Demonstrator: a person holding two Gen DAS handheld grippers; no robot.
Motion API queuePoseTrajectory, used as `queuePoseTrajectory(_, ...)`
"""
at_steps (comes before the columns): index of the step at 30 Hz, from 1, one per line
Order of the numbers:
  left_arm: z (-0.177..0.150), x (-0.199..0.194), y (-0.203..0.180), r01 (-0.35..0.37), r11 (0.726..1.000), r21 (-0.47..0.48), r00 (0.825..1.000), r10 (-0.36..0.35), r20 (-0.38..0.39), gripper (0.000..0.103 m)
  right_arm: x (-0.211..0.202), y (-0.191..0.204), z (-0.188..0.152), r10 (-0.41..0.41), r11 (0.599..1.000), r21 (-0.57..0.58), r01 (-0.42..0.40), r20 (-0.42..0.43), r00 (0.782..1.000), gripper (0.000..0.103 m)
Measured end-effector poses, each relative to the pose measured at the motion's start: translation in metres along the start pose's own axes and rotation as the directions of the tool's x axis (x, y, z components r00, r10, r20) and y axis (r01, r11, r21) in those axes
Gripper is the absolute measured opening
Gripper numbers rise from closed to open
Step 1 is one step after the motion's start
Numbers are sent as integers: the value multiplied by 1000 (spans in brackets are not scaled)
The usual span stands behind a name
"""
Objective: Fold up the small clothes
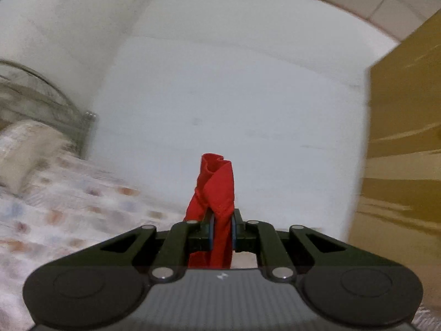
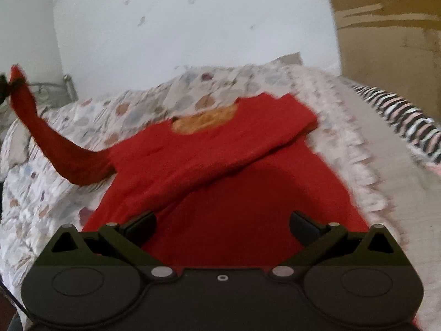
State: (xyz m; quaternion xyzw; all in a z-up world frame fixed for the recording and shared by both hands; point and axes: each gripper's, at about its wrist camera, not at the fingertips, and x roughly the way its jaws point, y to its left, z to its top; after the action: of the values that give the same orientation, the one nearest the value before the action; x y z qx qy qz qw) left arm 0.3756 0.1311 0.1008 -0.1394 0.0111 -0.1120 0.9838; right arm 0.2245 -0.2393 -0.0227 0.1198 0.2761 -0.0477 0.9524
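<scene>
Sleeve fold in hand. My left gripper [image 1: 222,230] has its jaws clenched on the left sleeve [image 2: 59,149] of the red shirt [image 2: 220,171], lifted clear of the bed [image 2: 46,198]. The shirt lies flat on the floral bedspread, its other sleeve already crossing the chest. My right gripper [image 2: 222,224] hovers over the hem, jaws released, holding nothing. Next, probably: carry the sleeve across the body, drop it flat. No readable writing; the orange chest patch [image 2: 205,120] is too blurred.
</scene>
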Motion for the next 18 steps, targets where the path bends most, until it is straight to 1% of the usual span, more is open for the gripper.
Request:
queuePoseTrajectory(1,-3,1,-17,57,998,-14,998,-57,-10,12,-7,-7,2,-17,1000,4,17,13,1000,103)
queuePoseTrajectory(2,-7,3,-32,99,995,-17,995,-99,-22,12,-13,-13,3,-34,999,7,34,23,999,103)
queuePoseTrajectory(4,-21,5,-61,176,984,-15,983,-176,-57,11,-28,-28,4,-72,997,16,72,48,996,103)
queuePoseTrajectory(6,-44,8,-90,258,966,-1,960,-257,-107,12,-40,-42,3,-106,994,22,105,63,992,103)
queuePoseTrajectory(8,-72,11,-110,315,949,11,933,-307,-189,12,-51,-59,1,-146,989,34,144,72,987,103)
queuePoseTrajectory(9,-85,13,-117,337,942,7,916,-326,-234,12,-55,-67,-1,-162,986,40,160,73,984,103)
queuePoseTrajectory(11,-116,19,-124,360,933,-21,874,-345,-341,13,-62,-84,-5,-202,978,61,198,68,977,103)
queuePoseTrajectory(12,-128,22,-125,357,933,-39,855,-343,-389,14,-65,-92,-7,-221,973,76,216,64,973,103)
queuePoseTrajectory(14,-149,27,-123,343,934,-100,806,-347,-480,14,-69,-104,-12,-247,965,108,240,54,968,103)
queuePoseTrajectory(15,-157,27,-121,332,935,-126,788,-348,-507,15,-70,-108,-15,-256,961,123,249,50,965,103)
queuePoseTrajectory(16,-163,26,-120,321,936,-144,772,-347,-533,23,-72,-113,-17,-266,956,140,257,48,963,103)
queuePoseTrajectory(17,-168,22,-120,314,938,-148,763,-341,-549,31,-73,-115,-19,-271,953,152,261,47,961,103)
queuePoseTrajectory(18,-170,17,-120,304,942,-144,758,-331,-562,60,-74,-117,-21,-274,951,162,263,46,961,103)
